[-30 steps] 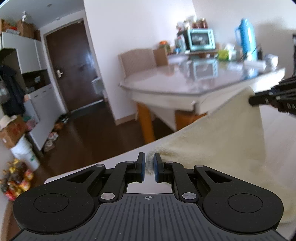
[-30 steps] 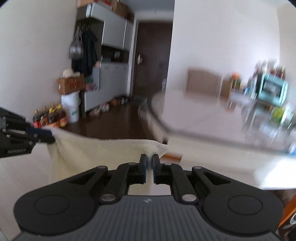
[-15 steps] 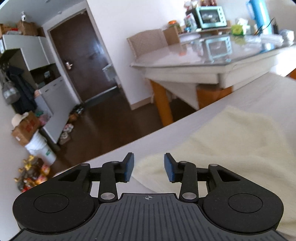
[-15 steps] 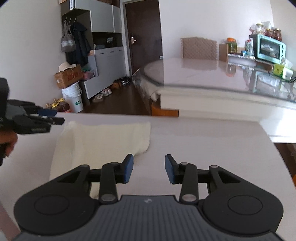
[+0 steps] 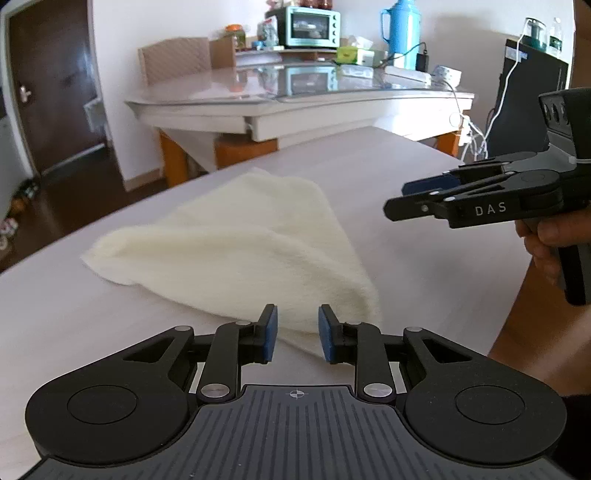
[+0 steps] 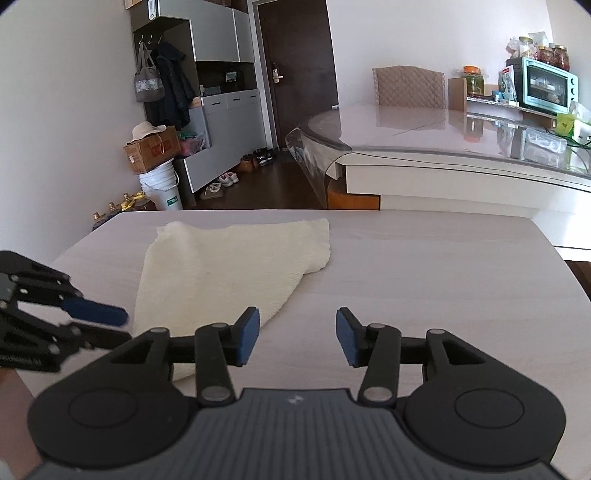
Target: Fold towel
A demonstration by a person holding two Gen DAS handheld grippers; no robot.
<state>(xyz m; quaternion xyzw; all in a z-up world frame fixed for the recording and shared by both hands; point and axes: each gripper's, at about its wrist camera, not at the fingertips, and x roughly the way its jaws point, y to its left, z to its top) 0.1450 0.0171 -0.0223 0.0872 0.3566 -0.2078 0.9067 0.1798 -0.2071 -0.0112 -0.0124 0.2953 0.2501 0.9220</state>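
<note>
A cream towel [image 5: 236, 240] lies folded on the pale wooden table [image 5: 406, 177]. My left gripper [image 5: 297, 332] hovers at the towel's near corner. Its jaws are closing, and the corner shows in the gap with the blue pads apart from it. In the right wrist view the towel [image 6: 229, 266] lies ahead and to the left, and my right gripper [image 6: 297, 339] is over bare table [image 6: 443, 258] beside its near edge. Its jaws are opening with nothing between them. Each gripper shows in the other's view: the right gripper [image 5: 395, 206] and the left gripper [image 6: 125, 326].
A person's hand [image 5: 546, 236] holds the right gripper's handle. Beyond the table stand a glass-topped dining table [image 6: 443, 136] with a mint toaster oven [image 5: 310, 27] and blue thermos [image 5: 400, 31], and a padded chair [image 6: 408, 86]. Boxes, a bucket and shoes sit by the cabinets [image 6: 221, 110].
Both grippers were shut on the towel's raised corners; they have since opened and let go. The towel now lies flat on the table, and both grippers have drawn back and lower.
</note>
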